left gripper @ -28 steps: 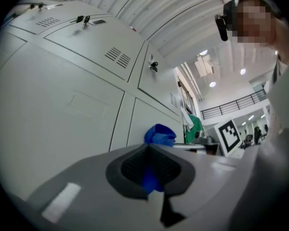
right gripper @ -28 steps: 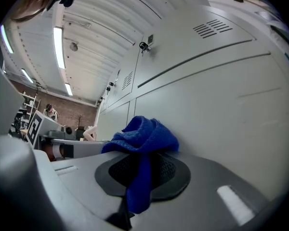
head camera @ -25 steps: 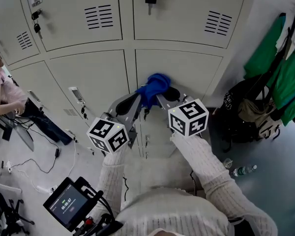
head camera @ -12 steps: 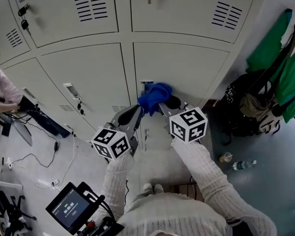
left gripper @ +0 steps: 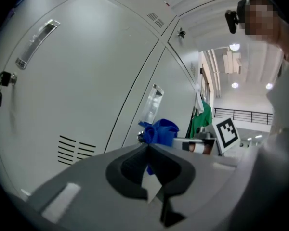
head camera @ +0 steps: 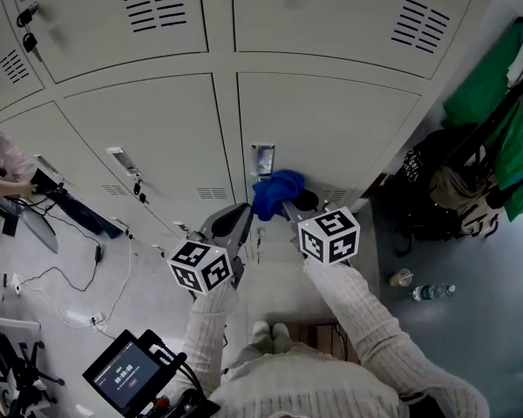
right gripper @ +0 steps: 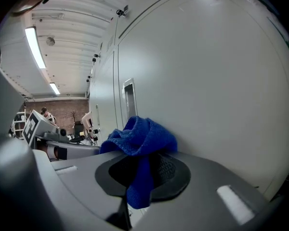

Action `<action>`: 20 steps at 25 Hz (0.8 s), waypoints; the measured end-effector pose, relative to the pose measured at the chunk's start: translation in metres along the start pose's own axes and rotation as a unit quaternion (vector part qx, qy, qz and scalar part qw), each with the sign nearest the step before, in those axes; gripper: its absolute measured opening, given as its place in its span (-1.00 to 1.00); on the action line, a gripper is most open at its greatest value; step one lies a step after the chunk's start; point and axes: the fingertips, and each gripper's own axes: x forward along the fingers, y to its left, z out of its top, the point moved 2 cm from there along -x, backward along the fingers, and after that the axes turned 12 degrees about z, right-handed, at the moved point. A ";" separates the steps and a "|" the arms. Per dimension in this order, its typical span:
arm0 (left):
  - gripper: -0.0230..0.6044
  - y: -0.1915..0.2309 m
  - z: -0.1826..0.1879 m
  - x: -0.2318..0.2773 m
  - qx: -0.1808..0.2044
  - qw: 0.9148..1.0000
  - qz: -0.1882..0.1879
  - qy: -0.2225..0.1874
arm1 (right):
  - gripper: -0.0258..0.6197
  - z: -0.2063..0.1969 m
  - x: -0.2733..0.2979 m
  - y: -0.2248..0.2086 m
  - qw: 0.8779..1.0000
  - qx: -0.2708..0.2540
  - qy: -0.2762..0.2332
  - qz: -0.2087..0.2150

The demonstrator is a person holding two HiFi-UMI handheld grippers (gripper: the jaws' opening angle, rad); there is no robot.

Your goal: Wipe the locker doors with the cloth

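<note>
- The lockers are all shut, so there's no seeing what is in them; keys hang from one upper door on the left.
- A black bag slumps on the floor to the right, under hanging green clothes; its contents don't show.
- The cloth is deep blue with a nubbly knit, bunched into a wad, one tail drooping down between the pads.
- The right gripper is clamped on that wad and holds it up against a lower locker door, just below the door's clear label holder.
- The left gripper sits just beside it, jaws closed together with nothing in them, apart from the cloth.
</note>
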 end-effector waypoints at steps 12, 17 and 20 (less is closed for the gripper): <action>-0.91 0.002 -0.042 0.003 -0.001 0.998 0.005 0.057 | -0.77 -0.062 0.013 -0.013 0.997 0.048 0.056 -0.009; -0.91 0.006 -0.050 0.002 -0.004 0.998 0.012 0.068 | -0.77 -0.082 0.019 -0.016 0.995 0.058 0.078 -0.014; -0.91 0.005 -0.049 0.001 -0.004 0.998 0.013 0.068 | -0.77 -0.083 0.020 -0.016 0.994 0.068 0.081 -0.018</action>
